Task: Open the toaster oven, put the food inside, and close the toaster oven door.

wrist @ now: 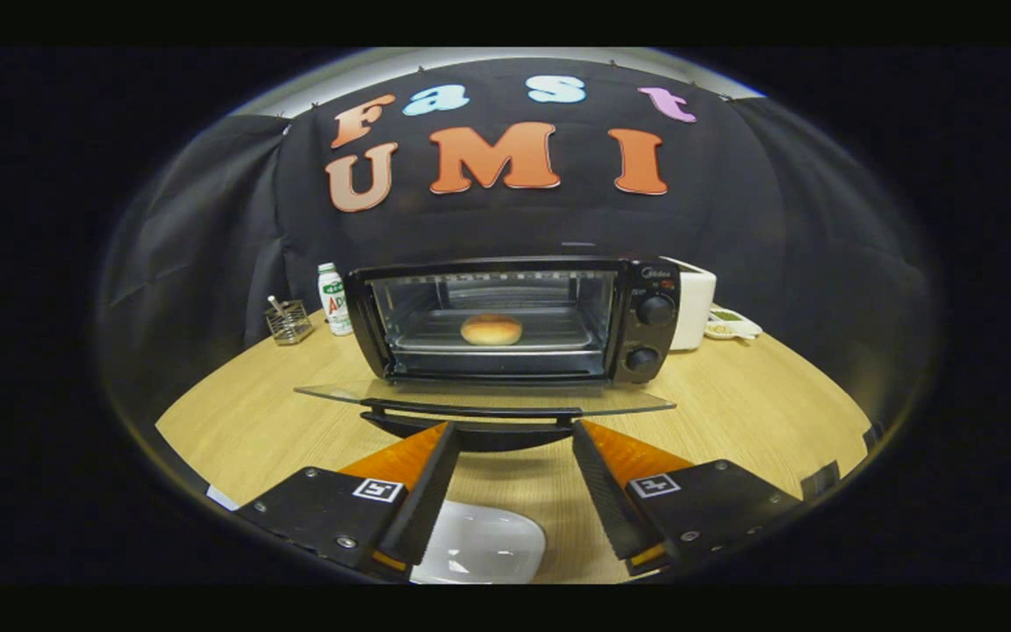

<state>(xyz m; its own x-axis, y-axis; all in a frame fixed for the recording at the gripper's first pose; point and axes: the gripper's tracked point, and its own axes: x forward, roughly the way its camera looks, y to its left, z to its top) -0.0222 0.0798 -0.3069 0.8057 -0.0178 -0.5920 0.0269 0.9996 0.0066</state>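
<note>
golden bun inside toaster oven, door down, gripper spread wide, empty

A pale wooden counter carries a toaster oven at the far middle, a bottle and wire basket left, a white plate near.
</note>
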